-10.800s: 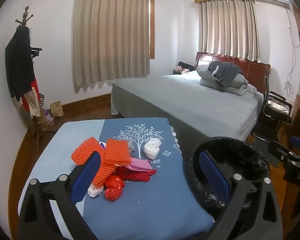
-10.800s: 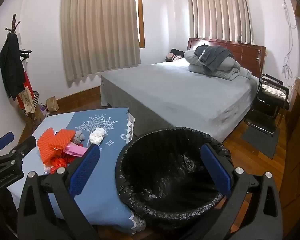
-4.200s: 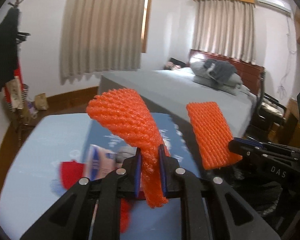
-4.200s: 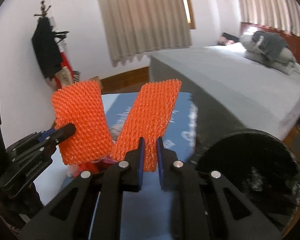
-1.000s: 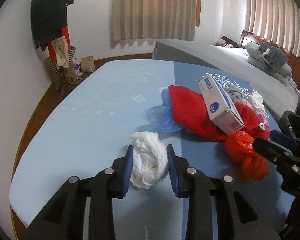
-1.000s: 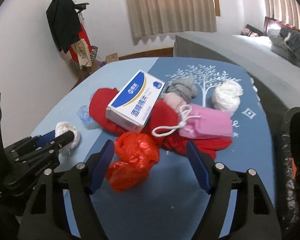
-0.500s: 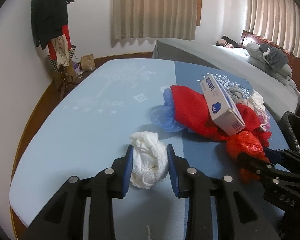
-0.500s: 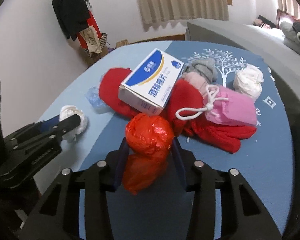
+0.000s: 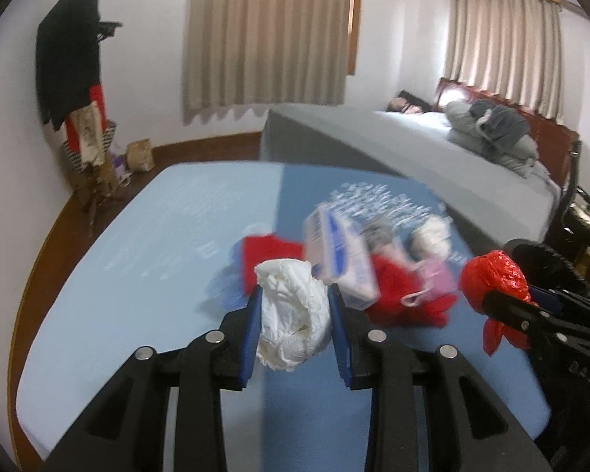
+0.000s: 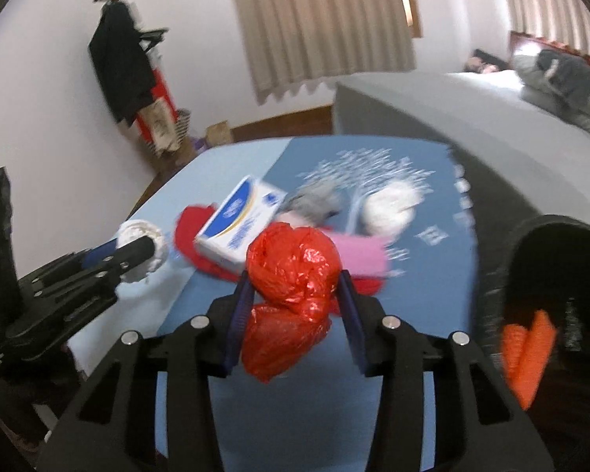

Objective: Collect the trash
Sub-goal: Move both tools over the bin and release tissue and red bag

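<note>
Left tool clamped on crumpled white tissue wad, blue pads pressing both sides, wad raised above the tabletop. Tissue wrinkled, soft, off-white, bulging over and under the pads. Also seen from the right wrist view as a white lump at the left tool's tip.

Right tool clamped on scrunched red plastic bag; glossy, crinkled, knotted into a ball on top with a loose tail hanging below the pads. Held off the tabletop, near its front edge. Same bag visible from the left wrist view, pinched at the right tool's tip.

Pile left on blue tabletop, motion-blurred: white-and-blue carton lying on red cloth, pink pouch, grey wad, another white tissue ball, bit of light blue plastic beside the red cloth.

Black-lined bin at right of the tabletop, orange foam netting inside it. Grey bed behind.
</note>
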`<state>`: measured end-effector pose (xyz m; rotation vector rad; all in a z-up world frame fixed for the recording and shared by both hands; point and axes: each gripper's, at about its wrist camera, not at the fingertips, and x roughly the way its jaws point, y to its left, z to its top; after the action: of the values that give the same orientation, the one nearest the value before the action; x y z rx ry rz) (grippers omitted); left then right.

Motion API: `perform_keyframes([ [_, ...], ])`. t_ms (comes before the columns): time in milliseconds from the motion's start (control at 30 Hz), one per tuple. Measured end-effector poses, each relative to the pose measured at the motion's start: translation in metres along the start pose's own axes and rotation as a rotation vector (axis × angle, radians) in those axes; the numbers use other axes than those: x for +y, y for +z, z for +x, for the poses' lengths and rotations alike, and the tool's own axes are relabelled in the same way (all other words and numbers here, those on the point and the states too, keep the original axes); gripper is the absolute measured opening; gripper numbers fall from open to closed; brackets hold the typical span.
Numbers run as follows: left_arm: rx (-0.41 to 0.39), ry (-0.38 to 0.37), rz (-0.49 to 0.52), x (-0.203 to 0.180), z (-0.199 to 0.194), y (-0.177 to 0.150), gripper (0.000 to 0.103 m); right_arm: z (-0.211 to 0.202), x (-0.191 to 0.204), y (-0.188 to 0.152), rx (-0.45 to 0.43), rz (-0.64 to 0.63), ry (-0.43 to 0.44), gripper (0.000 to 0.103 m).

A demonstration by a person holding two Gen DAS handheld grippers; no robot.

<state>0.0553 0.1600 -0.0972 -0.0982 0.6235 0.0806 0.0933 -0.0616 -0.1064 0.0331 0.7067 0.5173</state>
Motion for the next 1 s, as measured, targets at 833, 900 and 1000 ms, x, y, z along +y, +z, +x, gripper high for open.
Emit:
perform_keyframes([
  [833, -0.033, -0.34, 0.176, -0.186, 0.029, 0.033, 0.032, -0.089, -0.175, -0.02, -0.138, 0.265, -0.37, 0.042],
  [900, -0.025, -0.371, 0.196, -0.205, 0.035, 0.034, 0.032, -0.094, -0.188, -0.025, -0.136, 0.281, -0.397, 0.042],
  [1000, -0.015, -0.412, 0.218, -0.228, 0.04, 0.033, 0.032, -0.099, -0.202, -0.033, -0.133, 0.301, -0.434, 0.043],
])
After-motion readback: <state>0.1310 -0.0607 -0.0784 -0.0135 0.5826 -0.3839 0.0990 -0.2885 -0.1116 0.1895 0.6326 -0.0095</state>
